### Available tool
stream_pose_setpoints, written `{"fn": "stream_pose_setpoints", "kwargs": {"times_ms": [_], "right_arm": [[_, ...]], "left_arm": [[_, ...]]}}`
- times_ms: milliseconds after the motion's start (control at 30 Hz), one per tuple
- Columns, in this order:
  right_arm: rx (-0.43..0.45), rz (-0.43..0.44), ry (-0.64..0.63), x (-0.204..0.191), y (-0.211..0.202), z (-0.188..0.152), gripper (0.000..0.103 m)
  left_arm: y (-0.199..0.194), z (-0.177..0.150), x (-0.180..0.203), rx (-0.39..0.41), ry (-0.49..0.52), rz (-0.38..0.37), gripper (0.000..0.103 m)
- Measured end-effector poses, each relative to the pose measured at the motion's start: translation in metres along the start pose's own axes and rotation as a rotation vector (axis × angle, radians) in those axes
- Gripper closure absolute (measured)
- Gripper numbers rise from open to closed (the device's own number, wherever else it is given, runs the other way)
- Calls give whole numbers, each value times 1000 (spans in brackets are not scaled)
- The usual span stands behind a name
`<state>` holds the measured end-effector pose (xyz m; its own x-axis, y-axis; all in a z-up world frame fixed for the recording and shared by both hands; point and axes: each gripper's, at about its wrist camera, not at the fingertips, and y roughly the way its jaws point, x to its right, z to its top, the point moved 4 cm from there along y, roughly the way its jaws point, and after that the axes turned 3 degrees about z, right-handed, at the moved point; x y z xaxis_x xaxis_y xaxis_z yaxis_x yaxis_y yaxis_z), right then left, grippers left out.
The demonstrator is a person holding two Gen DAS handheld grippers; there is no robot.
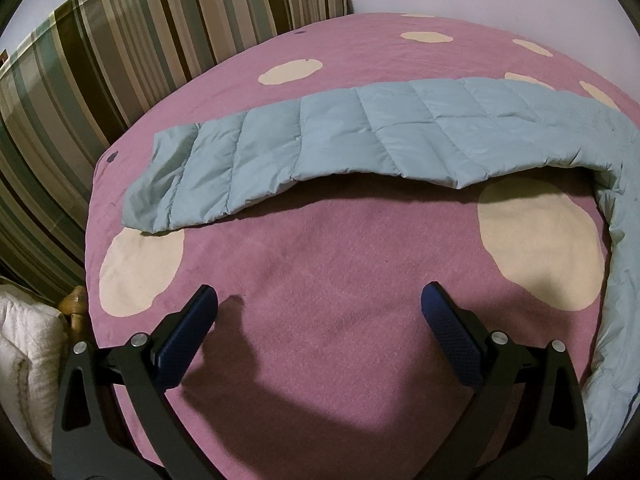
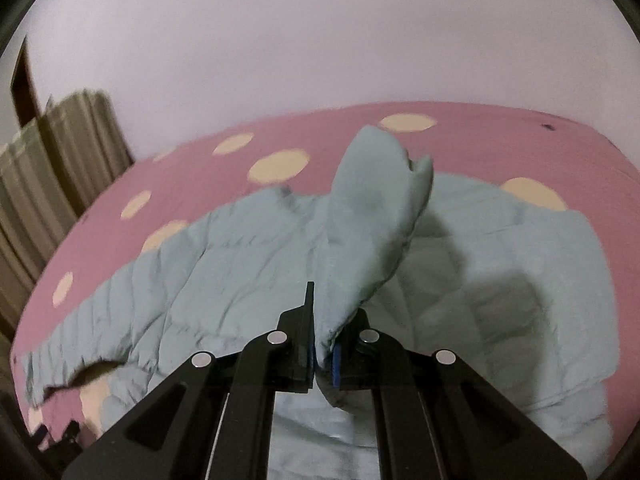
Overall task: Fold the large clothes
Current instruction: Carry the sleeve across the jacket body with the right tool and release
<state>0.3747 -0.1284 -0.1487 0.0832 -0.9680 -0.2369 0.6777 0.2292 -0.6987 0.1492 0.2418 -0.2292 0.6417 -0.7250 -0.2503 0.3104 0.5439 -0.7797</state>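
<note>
A pale blue quilted jacket (image 2: 224, 264) lies spread on a pink blanket with cream dots (image 2: 192, 168). My right gripper (image 2: 323, 340) is shut on a lifted part of the jacket (image 2: 372, 216), which stands up above the rest of the garment; the picture is motion-blurred. In the left wrist view one quilted sleeve (image 1: 304, 140) stretches flat across the blanket (image 1: 320, 264) and the jacket's edge curves down the right side. My left gripper (image 1: 320, 312) hovers open over bare blanket, short of the sleeve, with nothing between its fingers (image 1: 448, 332).
A striped curtain (image 1: 100, 64) hangs at the left behind the bed. White bedding (image 1: 24, 344) and a wooden post (image 1: 76, 304) sit at the bed's left edge. A plain pale wall (image 2: 320, 40) stands behind the bed.
</note>
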Motion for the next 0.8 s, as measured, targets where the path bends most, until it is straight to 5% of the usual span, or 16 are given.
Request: {"fn": "stream_pose_setpoints", "kwargs": {"times_ms": [400,500,567,800], "right_arm": [[-171,4,-123,-28,41,-45,92],[-182,16,-143,-34,42,-47,77],[-186,63,-151,-41,43,-49,56],[-175,230,-158,-51,5,-51,54]], "left_arm": [[0,1,1,-2,-1,-1,2],[0,1,1,-2,-1,-1,2],[0,1,0,-2,-1,-2,2],[0,1,1,-2,-2,-2,2]]}}
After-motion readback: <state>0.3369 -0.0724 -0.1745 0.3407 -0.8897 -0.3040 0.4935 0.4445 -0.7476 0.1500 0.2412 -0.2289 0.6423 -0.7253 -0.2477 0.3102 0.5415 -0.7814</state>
